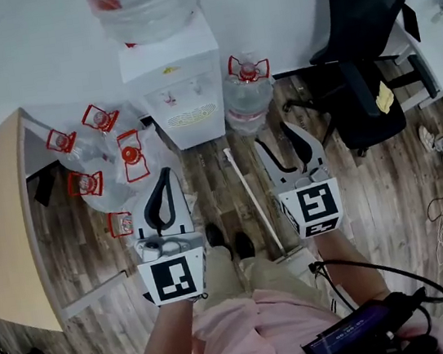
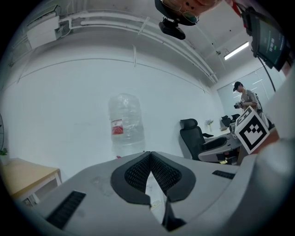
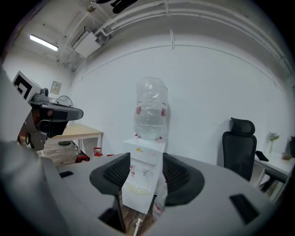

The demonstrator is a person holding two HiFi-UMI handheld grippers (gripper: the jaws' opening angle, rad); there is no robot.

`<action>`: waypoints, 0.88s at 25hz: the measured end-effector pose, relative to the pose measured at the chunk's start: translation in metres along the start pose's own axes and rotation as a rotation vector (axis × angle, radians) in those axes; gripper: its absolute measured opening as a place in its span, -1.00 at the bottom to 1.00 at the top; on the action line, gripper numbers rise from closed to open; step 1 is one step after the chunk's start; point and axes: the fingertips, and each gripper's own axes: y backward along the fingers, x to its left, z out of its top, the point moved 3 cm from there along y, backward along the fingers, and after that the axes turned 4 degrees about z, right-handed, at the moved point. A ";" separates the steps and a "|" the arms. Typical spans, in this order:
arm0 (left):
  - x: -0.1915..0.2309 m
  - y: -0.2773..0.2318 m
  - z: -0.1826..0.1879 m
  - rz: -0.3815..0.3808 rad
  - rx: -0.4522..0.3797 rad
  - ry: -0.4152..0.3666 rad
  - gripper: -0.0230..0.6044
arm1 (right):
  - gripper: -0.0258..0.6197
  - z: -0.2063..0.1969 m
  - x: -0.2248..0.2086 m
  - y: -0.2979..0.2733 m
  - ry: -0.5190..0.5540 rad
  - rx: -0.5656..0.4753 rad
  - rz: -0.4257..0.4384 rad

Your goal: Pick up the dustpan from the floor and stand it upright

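Wore pink shirt (image 1: 253, 332), khaki trousers (image 1: 219, 270), black shoes (image 1: 213, 233); left tongs (image 1: 163, 175) and right tongs (image 1: 273, 135) were pale grey, black pads (image 2: 138, 173), black-white marker cubes (image 1: 175, 278)

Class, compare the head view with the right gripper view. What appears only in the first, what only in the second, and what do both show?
Only the head view shows the person's shoes and the square-marker cube. Only the right gripper view shows the ceiling light and the pipes under the ceiling. Both show the water dispenser, the black office chair and the right gripper, its jaws apart with nothing held between them.
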 end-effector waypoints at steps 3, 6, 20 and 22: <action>0.009 -0.019 -0.014 -0.010 0.024 -0.002 -0.89 | -0.24 -0.011 0.000 -0.022 -0.010 0.028 0.009; 0.016 -0.041 -0.033 -0.030 0.050 0.000 -0.89 | -0.24 -0.024 0.000 -0.045 -0.012 0.058 0.020; 0.033 -0.121 -0.128 -0.111 0.134 0.038 -0.89 | -0.24 -0.106 0.010 -0.131 -0.007 0.181 0.071; 0.033 -0.129 -0.143 -0.121 0.148 0.045 -0.89 | -0.24 -0.120 0.012 -0.141 -0.007 0.198 0.079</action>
